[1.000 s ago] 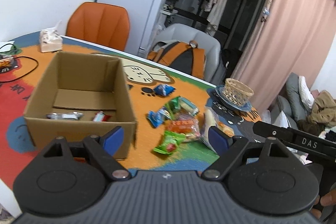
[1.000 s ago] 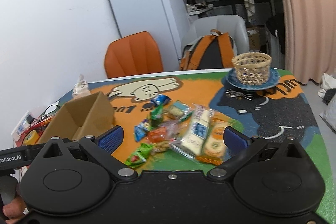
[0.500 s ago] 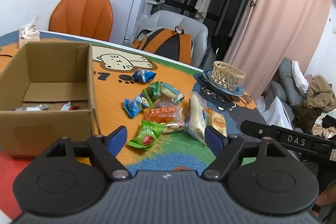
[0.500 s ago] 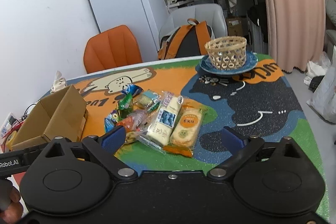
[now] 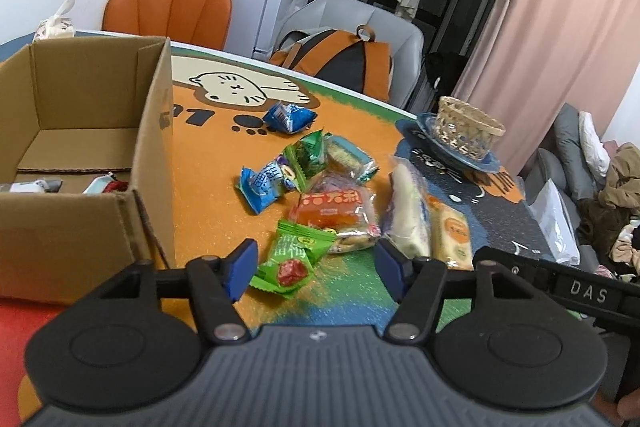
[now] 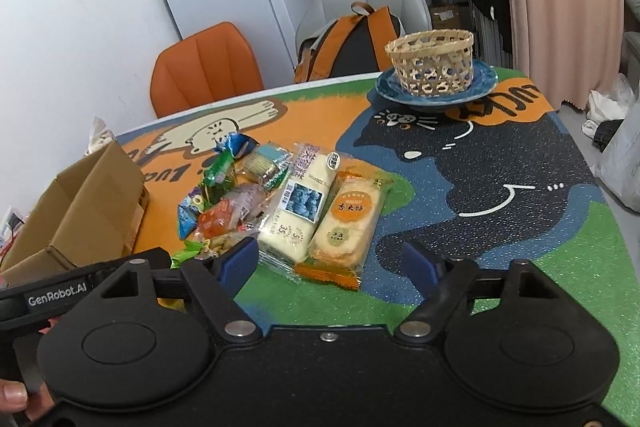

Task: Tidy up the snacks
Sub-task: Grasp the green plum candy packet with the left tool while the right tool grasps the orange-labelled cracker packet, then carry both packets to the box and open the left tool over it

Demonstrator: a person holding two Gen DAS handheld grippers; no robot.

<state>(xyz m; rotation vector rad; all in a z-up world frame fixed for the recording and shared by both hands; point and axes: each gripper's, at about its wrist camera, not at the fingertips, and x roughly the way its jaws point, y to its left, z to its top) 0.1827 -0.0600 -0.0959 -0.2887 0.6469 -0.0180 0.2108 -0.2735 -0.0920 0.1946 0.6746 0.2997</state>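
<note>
A pile of snack packets lies on the cartoon table mat. My left gripper [image 5: 316, 267] is open, its jaws either side of a green packet [image 5: 292, 259]. Beyond lie an orange packet [image 5: 336, 211], two blue packets [image 5: 262, 187] [image 5: 289, 118] and a dark green one [image 5: 308, 157]. My right gripper [image 6: 332, 263] is open just before a white cake packet [image 6: 300, 211] and an orange biscuit packet [image 6: 348, 223]. The open cardboard box [image 5: 80, 131] stands left of the pile with a few small packets inside; it also shows in the right wrist view [image 6: 80, 207].
A woven basket [image 6: 434, 61] sits on a blue plate [image 6: 436, 95] at the table's far right. An orange chair [image 5: 172, 5] and a grey chair with a backpack [image 5: 340, 57] stand behind the table. A tissue pack [image 5: 54, 27] lies at the far left.
Both grippers have moved forward and down toward the snack pile. The left has swung right, away from the box, and now frames the green packet. Both stay open.
</note>
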